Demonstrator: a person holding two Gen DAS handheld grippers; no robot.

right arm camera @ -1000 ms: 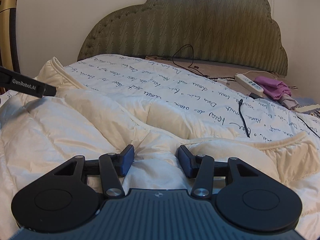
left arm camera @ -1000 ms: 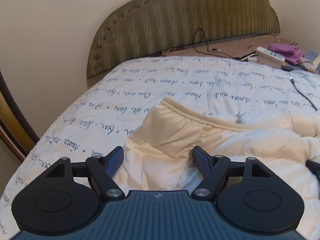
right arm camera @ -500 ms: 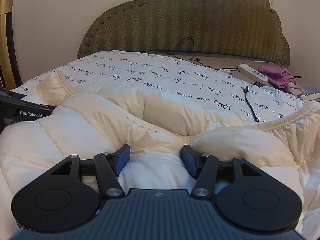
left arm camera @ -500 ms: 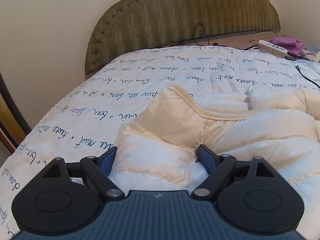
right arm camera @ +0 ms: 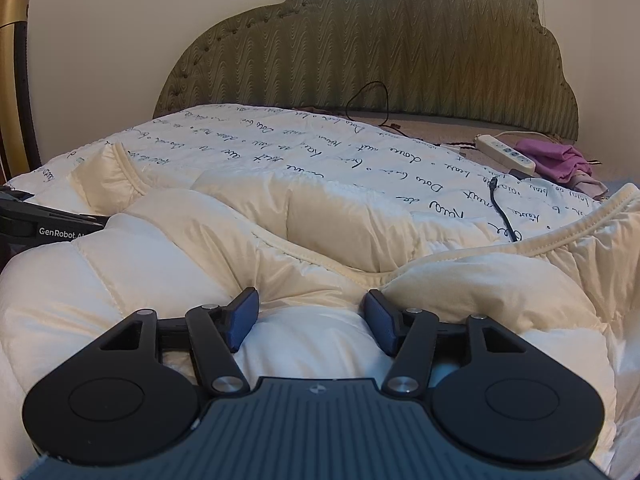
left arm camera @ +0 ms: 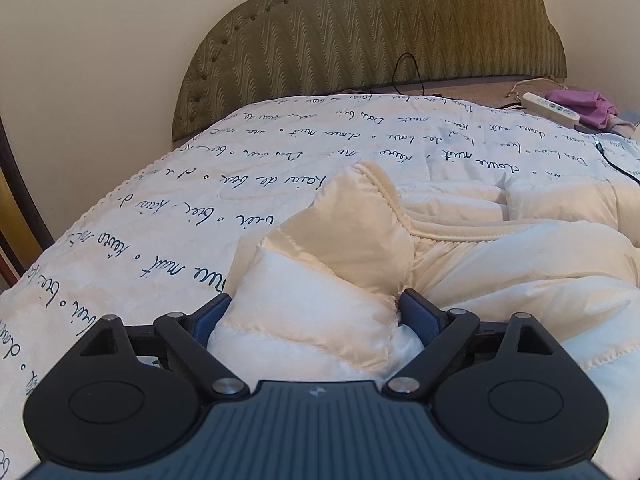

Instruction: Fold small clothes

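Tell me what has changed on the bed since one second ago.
The left gripper came down onto the cream padded garment; its jaws have just been opening, with a puffed fold between them. The right gripper stayed open over the garment. The power strip and purple cloth stayed put.

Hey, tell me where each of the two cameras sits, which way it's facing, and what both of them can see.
Left wrist: sits on the left hand-held gripper, facing up the bed toward the headboard; its jaws, just opened wider, straddle a cream puffy garment.
Right wrist: sits on the right hand-held gripper, facing the same headboard; its jaws, just opened a little more, stand over the garment, and the left hand-held gripper shows at the left edge.
Shared: garment, script-printed quilt, headboard, power strip, purple cloth.
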